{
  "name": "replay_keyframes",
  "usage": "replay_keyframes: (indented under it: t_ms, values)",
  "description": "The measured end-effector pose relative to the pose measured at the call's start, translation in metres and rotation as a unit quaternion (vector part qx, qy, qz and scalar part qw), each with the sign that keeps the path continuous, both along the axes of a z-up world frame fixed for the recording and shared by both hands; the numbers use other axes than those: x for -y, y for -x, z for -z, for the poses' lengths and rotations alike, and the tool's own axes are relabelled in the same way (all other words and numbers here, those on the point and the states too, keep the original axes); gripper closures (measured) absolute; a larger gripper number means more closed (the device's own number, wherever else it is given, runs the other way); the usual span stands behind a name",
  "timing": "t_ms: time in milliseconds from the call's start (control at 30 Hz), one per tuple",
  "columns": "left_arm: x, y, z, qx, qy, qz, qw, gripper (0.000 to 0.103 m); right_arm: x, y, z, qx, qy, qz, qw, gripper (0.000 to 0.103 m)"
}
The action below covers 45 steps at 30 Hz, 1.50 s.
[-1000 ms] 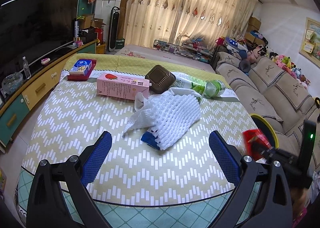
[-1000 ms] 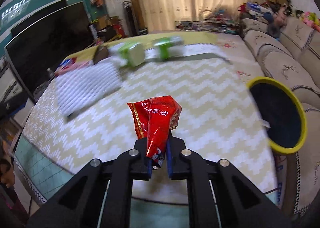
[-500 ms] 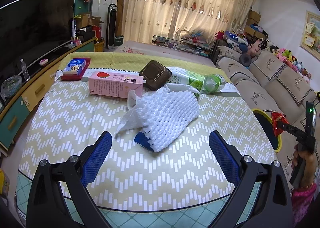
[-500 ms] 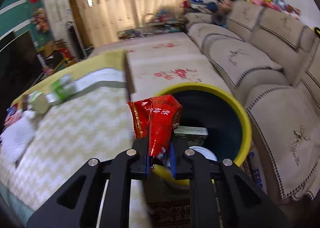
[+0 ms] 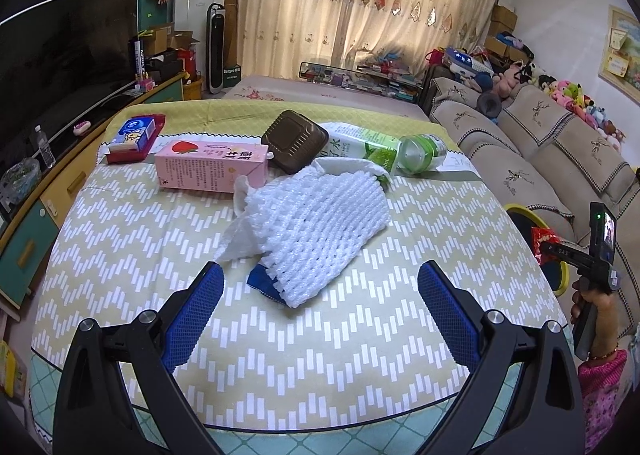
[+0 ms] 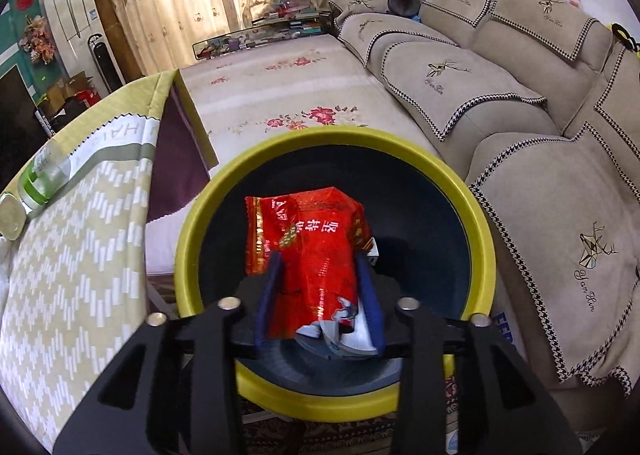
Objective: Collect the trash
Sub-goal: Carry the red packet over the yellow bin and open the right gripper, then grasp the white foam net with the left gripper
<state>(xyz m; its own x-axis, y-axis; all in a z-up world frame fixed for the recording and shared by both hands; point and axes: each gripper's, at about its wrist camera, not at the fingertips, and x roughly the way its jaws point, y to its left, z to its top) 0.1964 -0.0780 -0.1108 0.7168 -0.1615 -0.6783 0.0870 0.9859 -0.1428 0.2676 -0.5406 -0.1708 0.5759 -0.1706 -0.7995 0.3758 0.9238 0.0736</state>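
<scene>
Since the earlier frames, my right gripper (image 6: pixel 318 295) has travelled from over the worktop (image 5: pixel 160 247) to above the yellow-rimmed bin (image 6: pixel 336 135), and its jaws have just been opening. They stand partly apart with the red wrapper (image 6: pixel 312 239) between them, over the bin mouth; whether the blue pads still press on it I cannot tell. Risk: the crinkled foil may cling to a pad and fail to drop, or drift onto the rim. My left gripper (image 5: pixel 320 307) hangs wide open and empty over the worktop, short of the white foam net (image 5: pixel 320 227). Remaining trash there: pink carton (image 5: pixel 208 167), green bottle (image 5: pixel 416 151); the bottle may roll if nudged
</scene>
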Motion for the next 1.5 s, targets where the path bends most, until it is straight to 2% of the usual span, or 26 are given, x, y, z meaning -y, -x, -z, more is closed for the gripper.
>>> replay_keyframes:
  t_ms: [33, 100, 267, 700, 800, 933, 1133, 1233, 1300, 1500]
  values:
    - [0.0, 0.0, 0.0, 0.0, 0.0, 0.001, 1.0, 0.007, 0.0, 0.0, 0.0, 0.001, 0.001, 0.0, 1.0, 0.054]
    - [0.002, 0.0, 0.001, -0.001, -0.001, 0.002, 1.0, 0.007, 0.001, 0.0, -0.002, 0.004, 0.003, 0.0, 1.0, 0.042]
    - [0.003, 0.0, 0.001, -0.001, -0.002, 0.004, 1.0, 0.007, -0.001, 0.003, -0.007, 0.011, 0.007, 0.002, 1.0, 0.033]
    - [-0.002, -0.004, 0.007, -0.002, -0.015, -0.005, 0.9999, 0.007, -0.012, 0.009, -0.01, 0.015, 0.004, -0.008, 1.0, 0.032]
    - [-0.008, -0.014, 0.01, -0.003, -0.023, -0.01, 0.9997, 0.007, -0.014, 0.009, -0.008, 0.013, 0.004, -0.012, 1.0, 0.032]
    - [-0.017, -0.033, 0.015, -0.013, -0.013, -0.009, 0.9998, 0.007, -0.014, 0.009, -0.005, 0.012, 0.001, -0.015, 1.0, 0.032]
    - [-0.021, -0.058, 0.016, 0.002, -0.007, 0.004, 1.0, 0.008, -0.014, 0.01, -0.003, 0.01, 0.001, -0.018, 1.0, 0.032]
    - [-0.022, -0.066, 0.022, -0.011, 0.002, 0.009, 0.9999, 0.015, -0.013, 0.01, -0.001, 0.009, -0.001, -0.018, 1.0, 0.032]
    - [-0.022, -0.066, 0.024, -0.014, 0.009, 0.014, 0.9998, 0.027, -0.012, 0.01, 0.001, 0.008, -0.003, -0.018, 1.0, 0.032]
    - [-0.011, -0.054, 0.017, 0.014, 0.013, 0.042, 0.999, 0.031, -0.013, 0.008, 0.006, 0.006, -0.009, -0.021, 1.0, 0.032]
